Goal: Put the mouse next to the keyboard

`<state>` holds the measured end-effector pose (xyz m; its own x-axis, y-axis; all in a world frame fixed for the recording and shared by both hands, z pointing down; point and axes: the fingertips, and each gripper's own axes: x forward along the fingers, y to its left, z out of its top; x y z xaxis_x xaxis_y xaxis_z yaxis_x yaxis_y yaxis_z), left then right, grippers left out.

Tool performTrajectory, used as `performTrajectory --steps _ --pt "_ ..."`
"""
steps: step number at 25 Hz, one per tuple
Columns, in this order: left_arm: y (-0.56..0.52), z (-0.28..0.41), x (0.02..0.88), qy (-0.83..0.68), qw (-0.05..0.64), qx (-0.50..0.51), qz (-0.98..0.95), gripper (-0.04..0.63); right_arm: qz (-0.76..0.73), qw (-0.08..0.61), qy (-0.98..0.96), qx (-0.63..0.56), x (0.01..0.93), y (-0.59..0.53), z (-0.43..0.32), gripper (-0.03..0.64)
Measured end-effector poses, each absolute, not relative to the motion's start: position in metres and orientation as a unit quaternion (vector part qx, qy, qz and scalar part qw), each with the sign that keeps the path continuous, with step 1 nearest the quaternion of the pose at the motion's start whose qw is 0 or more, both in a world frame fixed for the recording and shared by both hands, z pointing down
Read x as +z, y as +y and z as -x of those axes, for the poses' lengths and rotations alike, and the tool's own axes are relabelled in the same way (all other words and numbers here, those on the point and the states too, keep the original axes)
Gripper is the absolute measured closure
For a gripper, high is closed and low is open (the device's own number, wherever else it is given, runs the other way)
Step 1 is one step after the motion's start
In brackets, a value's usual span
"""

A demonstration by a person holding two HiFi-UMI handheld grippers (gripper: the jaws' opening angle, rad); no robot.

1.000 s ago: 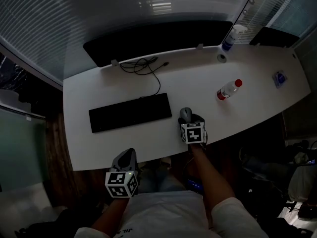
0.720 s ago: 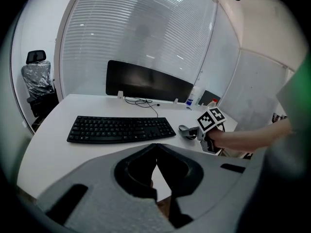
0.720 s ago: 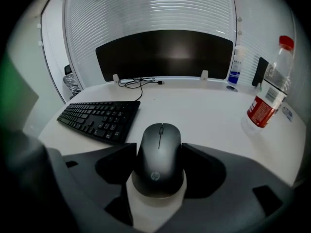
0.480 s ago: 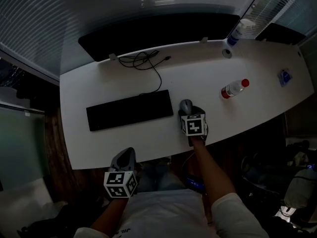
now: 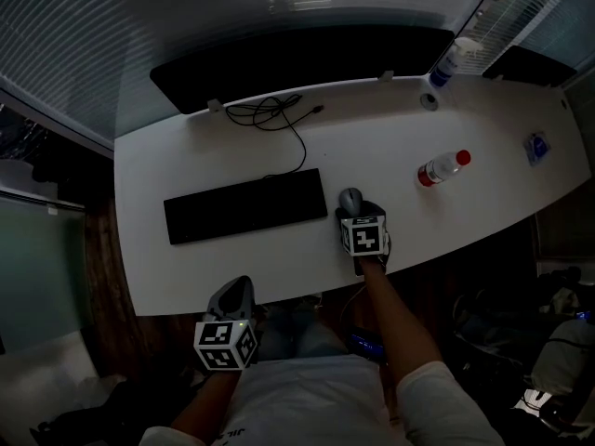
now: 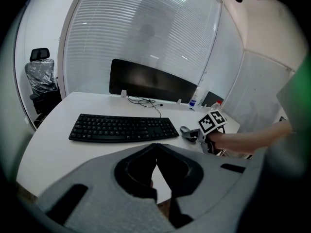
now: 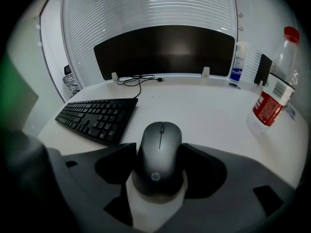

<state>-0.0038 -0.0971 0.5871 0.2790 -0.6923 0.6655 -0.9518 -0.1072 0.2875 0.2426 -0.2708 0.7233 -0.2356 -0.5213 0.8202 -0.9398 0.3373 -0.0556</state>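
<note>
The dark grey computer mouse (image 7: 159,159) is sitting low on the white surface (image 5: 372,137), just beside the right end of the flat black keyboard (image 5: 244,206), with a narrow gap showing between them. Its long axis is running from the near edge toward the back, crossways to the keyboard's length. Its nose, with the scroll wheel, is pointing away at the long black panel (image 5: 297,63). A pale "hp" logo is showing on its rear hump.

The right gripper (image 7: 158,147) is reaching in over the near edge, its dark fingers (image 7: 114,166) pressing against the mouse's two sides. A clear plastic bottle with a red cap (image 5: 442,168) is standing further right; the print on its red label is too small to read. The left gripper (image 6: 155,147) is hanging off the near edge, its fingers closed together on nothing.
</note>
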Motion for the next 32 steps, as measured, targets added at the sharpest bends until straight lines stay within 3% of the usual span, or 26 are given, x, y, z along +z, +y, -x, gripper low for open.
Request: performTrajectory --steps 18,26,28,30,32 --pt "-0.096 0.010 0.588 -0.573 0.349 0.175 -0.721 0.591 -0.509 0.351 -0.737 0.272 0.699 -0.262 -0.235 0.316" --pt "-0.099 0.013 0.575 -0.573 0.338 0.163 -0.729 0.591 -0.473 0.325 -0.764 0.294 0.637 -0.205 -0.183 0.321" --pt "-0.099 0.015 0.573 -0.573 0.337 0.160 -0.730 0.591 -0.461 0.316 -0.775 0.295 0.617 -0.187 -0.162 0.401" --pt "-0.099 0.016 0.569 -0.572 0.337 0.156 -0.731 0.591 -0.460 0.311 -0.784 0.276 0.596 -0.172 -0.146 0.557" --pt "-0.097 0.019 0.565 -0.573 0.335 0.154 -0.732 0.591 -0.456 0.302 -0.794 0.264 0.581 -0.157 -0.129 0.601"
